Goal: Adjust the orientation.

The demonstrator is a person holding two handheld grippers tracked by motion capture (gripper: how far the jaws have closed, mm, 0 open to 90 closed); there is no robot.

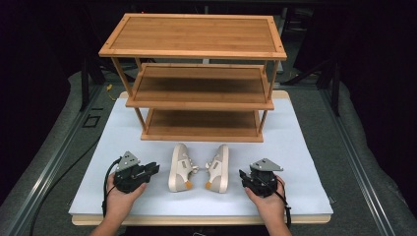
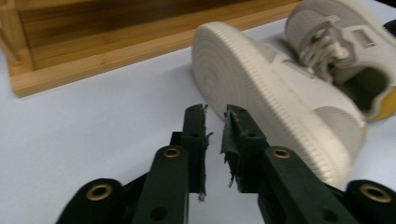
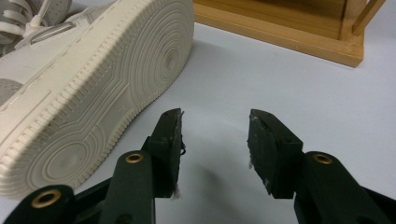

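Two beige shoes lie on their sides on the white sheet (image 1: 300,147), openings facing each other. The left shoe (image 1: 180,168) has its sole (image 2: 261,93) turned toward my left gripper (image 1: 153,168). The right shoe (image 1: 219,169) shows its ribbed sole (image 3: 93,93) to my right gripper (image 1: 242,175). In the left gripper view the left gripper (image 2: 215,112) is nearly shut, a thin slit between its frayed pads and nothing in it. The right gripper (image 3: 215,116) stands open and empty, just right of the sole. Each is held by a hand near the table's front edge.
A three-tier wooden rack (image 1: 199,73) stands behind the shoes, its bottom shelf (image 1: 201,124) close to their toes. Its base board (image 2: 93,51) and a corner post (image 3: 355,28) appear in the gripper views. Dark floor and metal rails surround the table.
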